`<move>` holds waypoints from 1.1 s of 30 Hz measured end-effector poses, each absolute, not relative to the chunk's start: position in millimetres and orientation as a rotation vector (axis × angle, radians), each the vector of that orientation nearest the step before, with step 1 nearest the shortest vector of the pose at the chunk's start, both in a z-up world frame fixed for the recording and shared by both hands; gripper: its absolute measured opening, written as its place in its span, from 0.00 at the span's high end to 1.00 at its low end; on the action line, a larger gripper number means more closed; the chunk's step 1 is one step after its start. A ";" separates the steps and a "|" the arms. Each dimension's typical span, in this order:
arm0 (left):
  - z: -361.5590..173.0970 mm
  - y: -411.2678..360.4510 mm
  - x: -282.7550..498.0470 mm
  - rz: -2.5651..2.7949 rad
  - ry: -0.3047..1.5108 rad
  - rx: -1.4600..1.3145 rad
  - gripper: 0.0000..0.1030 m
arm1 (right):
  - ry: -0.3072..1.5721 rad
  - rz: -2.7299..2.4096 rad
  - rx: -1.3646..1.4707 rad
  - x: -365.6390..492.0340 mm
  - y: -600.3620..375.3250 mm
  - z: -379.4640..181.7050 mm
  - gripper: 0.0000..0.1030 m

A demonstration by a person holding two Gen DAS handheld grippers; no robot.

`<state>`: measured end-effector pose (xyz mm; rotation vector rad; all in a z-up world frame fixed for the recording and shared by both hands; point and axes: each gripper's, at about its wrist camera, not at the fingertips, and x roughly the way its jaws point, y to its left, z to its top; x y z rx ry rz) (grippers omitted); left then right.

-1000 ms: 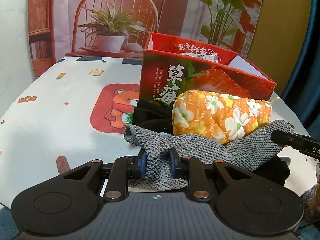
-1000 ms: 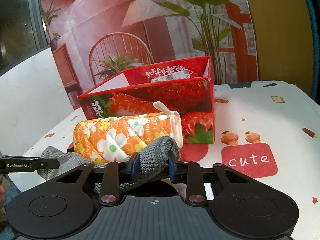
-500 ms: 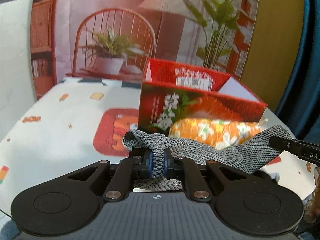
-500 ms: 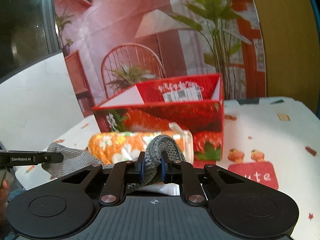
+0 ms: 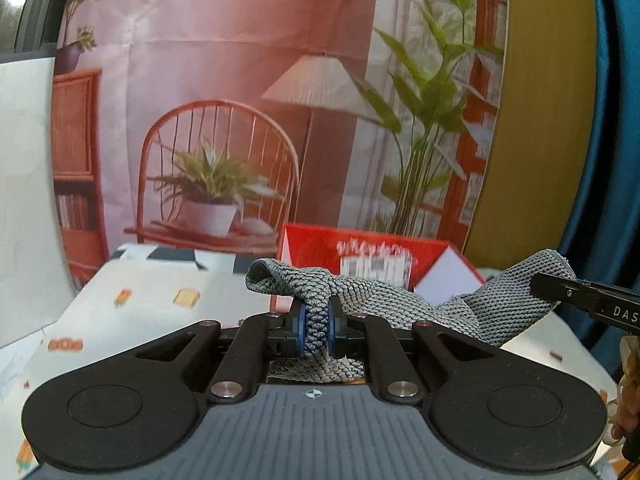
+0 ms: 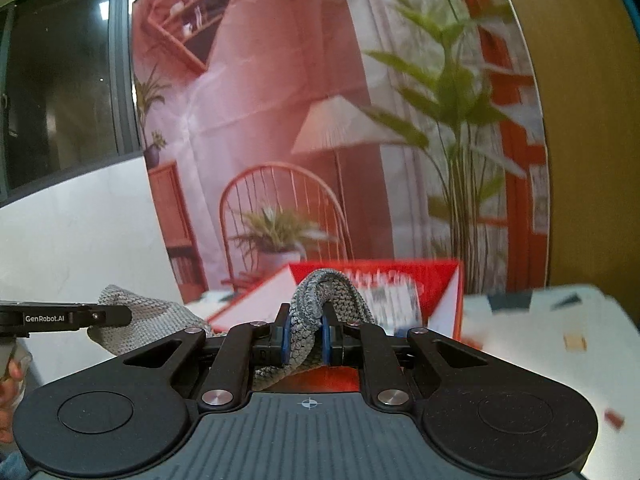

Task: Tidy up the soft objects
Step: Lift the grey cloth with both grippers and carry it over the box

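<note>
Now I have the grey knitted cloth up off the table: a second ago it lay by the orange floral roll, which has dropped from sight. Left gripper and right gripper each pinch an end, ready for the red strawberry-print box. Only the right view shows the dark window.

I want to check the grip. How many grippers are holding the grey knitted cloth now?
2. The left gripper is shut on one end of the grey knitted cloth; the right gripper is shut on the other end. No other gripper is seen.
</note>
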<state>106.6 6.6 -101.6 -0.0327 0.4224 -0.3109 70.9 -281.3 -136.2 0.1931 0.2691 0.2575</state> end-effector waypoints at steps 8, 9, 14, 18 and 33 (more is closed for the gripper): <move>-82.8 -12.3 151.8 -0.300 0.427 -0.017 0.89 | 0.268 0.243 0.176 121.4 -290.9 -113.1 0.88; -81.7 -13.5 158.0 -0.300 0.431 -0.019 0.89 | 0.270 0.240 0.173 127.5 -291.7 -112.0 0.88; -82.1 -22.0 189.8 -0.309 0.479 -0.028 0.89 | 0.300 0.218 0.175 158.6 -298.5 -111.8 0.88; -85.7 -30.4 211.4 -0.314 0.516 -0.022 0.89 | 0.330 0.200 0.170 180.1 -303.0 -114.6 0.88; -117.9 -59.7 261.4 -0.358 0.656 0.082 0.89 | 0.483 0.178 0.143 230.9 -310.3 -141.7 0.88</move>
